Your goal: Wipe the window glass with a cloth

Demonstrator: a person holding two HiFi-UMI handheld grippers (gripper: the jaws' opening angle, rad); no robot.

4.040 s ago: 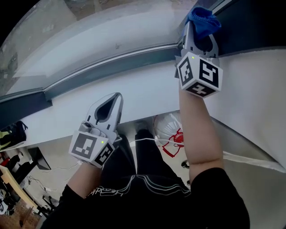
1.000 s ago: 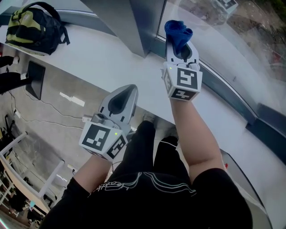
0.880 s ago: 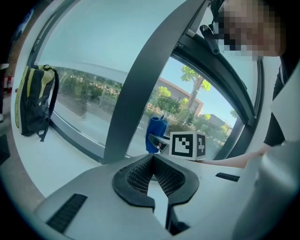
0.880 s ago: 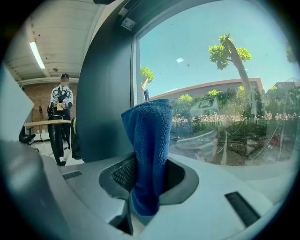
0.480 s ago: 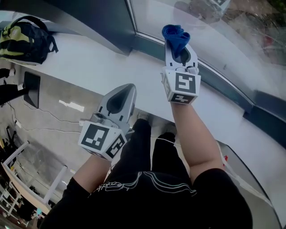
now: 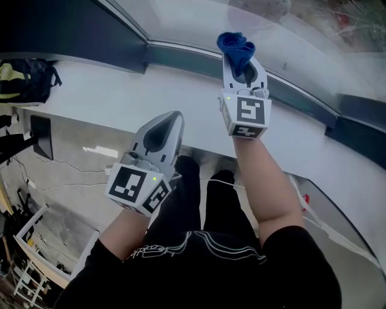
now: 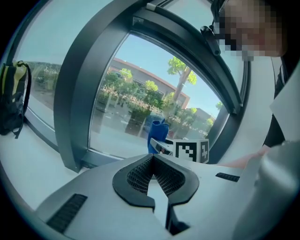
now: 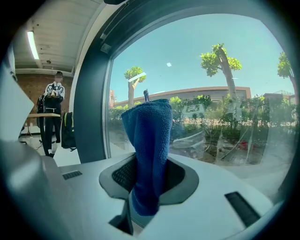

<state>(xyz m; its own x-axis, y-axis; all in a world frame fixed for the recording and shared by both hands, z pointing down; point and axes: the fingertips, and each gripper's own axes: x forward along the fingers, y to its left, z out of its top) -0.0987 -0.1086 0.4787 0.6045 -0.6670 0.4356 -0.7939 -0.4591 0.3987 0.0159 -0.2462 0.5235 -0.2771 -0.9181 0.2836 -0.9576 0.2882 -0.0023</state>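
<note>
Standing up out of the right gripper (image 6: 240, 60), the blue cloth (image 8: 150, 140) is pinched low down between the fingers, which are closed on it. It is bunched into a long roll whose long axis runs along the fingers. Its free end points past the fingertips toward the window glass (image 6: 181, 18), low on the pane above the dark frame (image 6: 181, 57); whether it touches the pane cannot be told. To wipe well, the person would likely press that free end flat on the glass, keep the hard fingertips off it, and overlap strokes, since the roll is narrow. The left gripper (image 6: 172, 117) hangs over the white sill (image 6: 120, 90), fingers together on nothing.
</note>
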